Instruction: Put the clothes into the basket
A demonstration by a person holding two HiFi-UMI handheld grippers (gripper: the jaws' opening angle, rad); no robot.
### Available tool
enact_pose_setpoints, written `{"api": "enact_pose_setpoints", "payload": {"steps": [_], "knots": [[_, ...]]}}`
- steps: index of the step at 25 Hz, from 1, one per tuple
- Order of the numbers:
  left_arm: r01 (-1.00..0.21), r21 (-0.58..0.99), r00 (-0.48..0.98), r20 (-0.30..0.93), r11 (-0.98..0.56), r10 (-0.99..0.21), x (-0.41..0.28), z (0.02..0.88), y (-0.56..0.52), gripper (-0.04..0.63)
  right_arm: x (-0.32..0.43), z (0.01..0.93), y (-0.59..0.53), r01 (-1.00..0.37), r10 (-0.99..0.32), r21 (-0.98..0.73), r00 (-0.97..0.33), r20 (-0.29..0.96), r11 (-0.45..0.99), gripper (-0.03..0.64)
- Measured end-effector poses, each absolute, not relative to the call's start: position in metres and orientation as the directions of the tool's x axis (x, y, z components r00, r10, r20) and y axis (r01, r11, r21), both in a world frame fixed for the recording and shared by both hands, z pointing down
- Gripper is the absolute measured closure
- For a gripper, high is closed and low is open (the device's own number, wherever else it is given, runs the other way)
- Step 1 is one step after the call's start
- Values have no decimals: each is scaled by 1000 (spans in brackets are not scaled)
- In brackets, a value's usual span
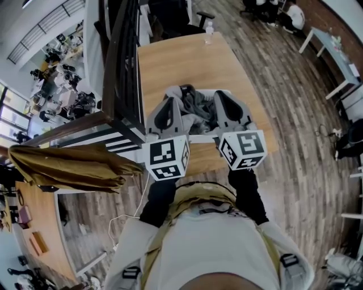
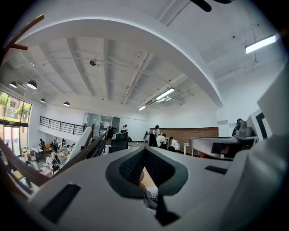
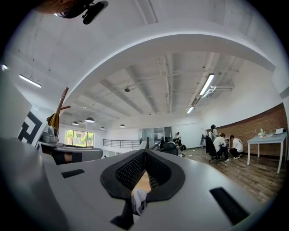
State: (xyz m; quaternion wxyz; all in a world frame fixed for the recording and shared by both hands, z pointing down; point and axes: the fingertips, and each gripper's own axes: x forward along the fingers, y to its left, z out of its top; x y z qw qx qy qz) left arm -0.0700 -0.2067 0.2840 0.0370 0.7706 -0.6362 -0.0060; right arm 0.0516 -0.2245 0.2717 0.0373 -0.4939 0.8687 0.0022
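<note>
A heap of grey clothes (image 1: pixel 195 109) lies in a white basket (image 1: pixel 199 137) on the wooden table (image 1: pixel 187 62). Both grippers hover over the basket's near side, pointing away from me. My left gripper (image 1: pixel 168 102) is over the left of the heap and my right gripper (image 1: pixel 224 97) over its right. Each has its jaws closed tip to tip with nothing held. In the left gripper view the left gripper (image 2: pixel 145 151) shows pale cloth (image 2: pixel 151 195) below, through the gap behind its tips. The right gripper (image 3: pixel 144 153) shows the same cloth (image 3: pixel 139 198).
A clear bottle (image 1: pixel 208 33) stands at the table's far end, with a dark chair (image 1: pixel 176 17) beyond. A black railing (image 1: pixel 122 73) runs along the table's left side. A brown coat (image 1: pixel 74 164) hangs at the left. People sit far off (image 3: pixel 223 146).
</note>
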Motion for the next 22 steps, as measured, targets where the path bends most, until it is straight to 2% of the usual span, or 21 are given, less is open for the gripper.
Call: {"api": "enact_pose_setpoints", "payload": {"steps": [22], "knots": [[-987,73,145,51,-141,-988,-81,290,-201,595,48,272,-222,-861,-859,-2,-508,-70,509,594]]}}
